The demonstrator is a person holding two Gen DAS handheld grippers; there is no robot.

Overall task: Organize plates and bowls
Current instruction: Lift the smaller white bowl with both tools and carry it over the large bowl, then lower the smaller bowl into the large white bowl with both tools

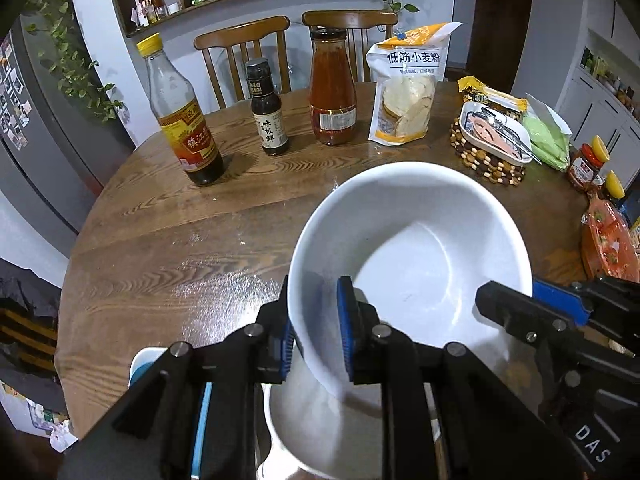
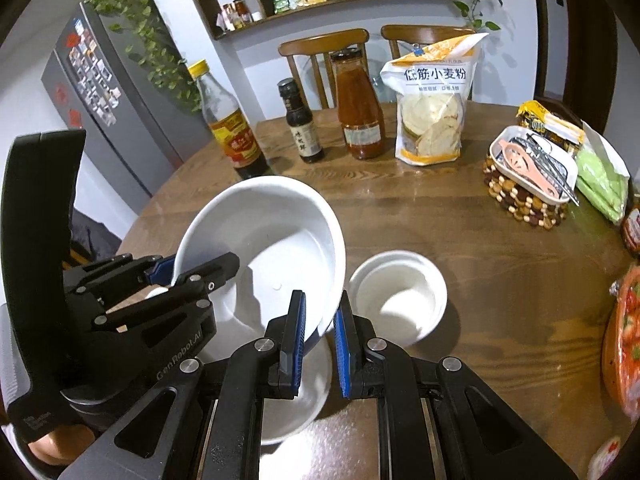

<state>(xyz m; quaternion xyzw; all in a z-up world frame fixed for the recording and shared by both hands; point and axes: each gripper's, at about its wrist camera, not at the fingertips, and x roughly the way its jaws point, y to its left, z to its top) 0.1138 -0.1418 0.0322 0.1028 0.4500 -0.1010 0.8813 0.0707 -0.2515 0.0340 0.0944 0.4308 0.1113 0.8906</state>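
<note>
Left wrist view: left claw (image 1: 316, 344) pinches the near-left rim of the large white bowl (image 1: 408, 248), tilted above the surface (image 1: 160, 240), over another white dish (image 1: 304, 432).

Right wrist view: right claw (image 2: 320, 344) clamps the bowl's opposite rim; small bowl (image 2: 400, 296) sits just beside.

Step, judged: carrying the bowl to stack. Next: level it, lower together onto the dish below.

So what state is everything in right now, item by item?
Big white bowl: tilted, held at opposite rims by both grippers.
Left gripper: shut on the rim.
Right gripper: shut on the rim.
Small white bowl: upright, empty, on the table.
Red sauce bottle: upright, capped.
</note>
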